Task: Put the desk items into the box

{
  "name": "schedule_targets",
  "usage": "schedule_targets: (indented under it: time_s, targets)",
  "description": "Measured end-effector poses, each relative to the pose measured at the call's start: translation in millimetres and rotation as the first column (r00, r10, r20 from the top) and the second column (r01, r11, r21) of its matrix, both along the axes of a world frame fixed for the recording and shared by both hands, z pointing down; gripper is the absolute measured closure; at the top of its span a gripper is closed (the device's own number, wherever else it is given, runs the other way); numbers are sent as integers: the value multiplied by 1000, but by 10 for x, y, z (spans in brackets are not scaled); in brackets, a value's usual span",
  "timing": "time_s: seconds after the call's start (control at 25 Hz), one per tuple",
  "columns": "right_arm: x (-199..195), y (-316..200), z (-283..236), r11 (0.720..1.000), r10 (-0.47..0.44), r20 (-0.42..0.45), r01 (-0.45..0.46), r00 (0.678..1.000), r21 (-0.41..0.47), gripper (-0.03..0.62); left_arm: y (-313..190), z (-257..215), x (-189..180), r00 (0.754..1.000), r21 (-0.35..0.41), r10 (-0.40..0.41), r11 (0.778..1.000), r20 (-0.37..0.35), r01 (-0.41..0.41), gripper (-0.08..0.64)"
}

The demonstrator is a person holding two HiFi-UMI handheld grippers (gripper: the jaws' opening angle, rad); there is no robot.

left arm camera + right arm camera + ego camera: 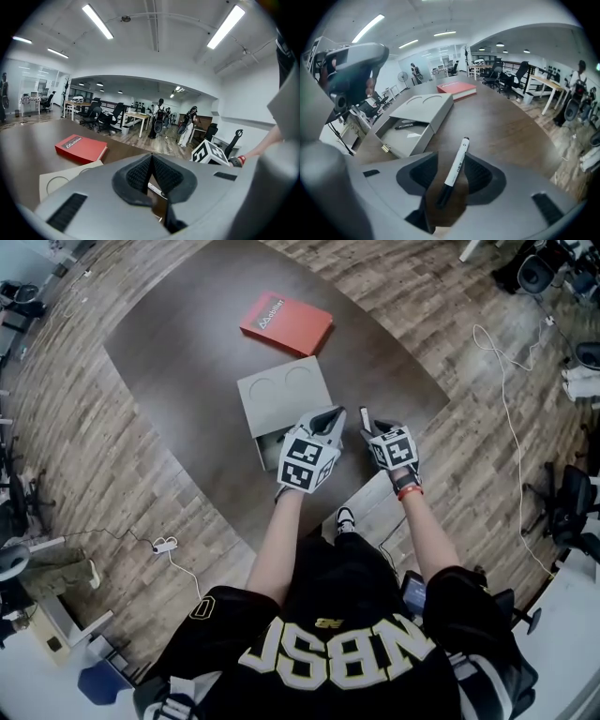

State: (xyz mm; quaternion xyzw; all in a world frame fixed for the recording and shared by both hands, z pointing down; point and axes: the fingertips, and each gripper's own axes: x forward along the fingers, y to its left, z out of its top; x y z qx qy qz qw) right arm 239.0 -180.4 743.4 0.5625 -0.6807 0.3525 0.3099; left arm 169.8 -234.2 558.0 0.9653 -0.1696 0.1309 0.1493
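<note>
Marker (457, 171) lies on the table (511, 126) between the wide-spread jaws of the right gripper (451, 164), with neither pad touching it. The left gripper (151, 161) is closed on nothing. A skewed squeeze could roll the round marker away or catch only its end. The open box (410, 147), with a black pen (405, 125) inside, sits near; a red book (457, 89) lies beyond. The left gripper, hanging by the box, may crowd the drop.
</note>
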Motion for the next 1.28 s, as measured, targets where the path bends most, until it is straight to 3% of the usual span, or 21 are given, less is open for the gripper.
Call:
schedule_targets:
  time_s: [0.56, 0.76, 1.28]
  targets:
    - [129, -22, 325, 992, 114, -29, -115, 993, -59, 436, -45, 231, -42, 999, -52, -21, 998, 24, 22, 546]
    - [186, -12, 349, 992, 109, -76, -114, 991, -52, 512, -79, 235, -88, 999, -71, -41, 997, 20, 42, 546]
    - [215, -10, 323, 998, 48, -101, -53, 994, -45, 517, -85, 208, -138, 998, -66, -58, 996, 28, 59, 546]
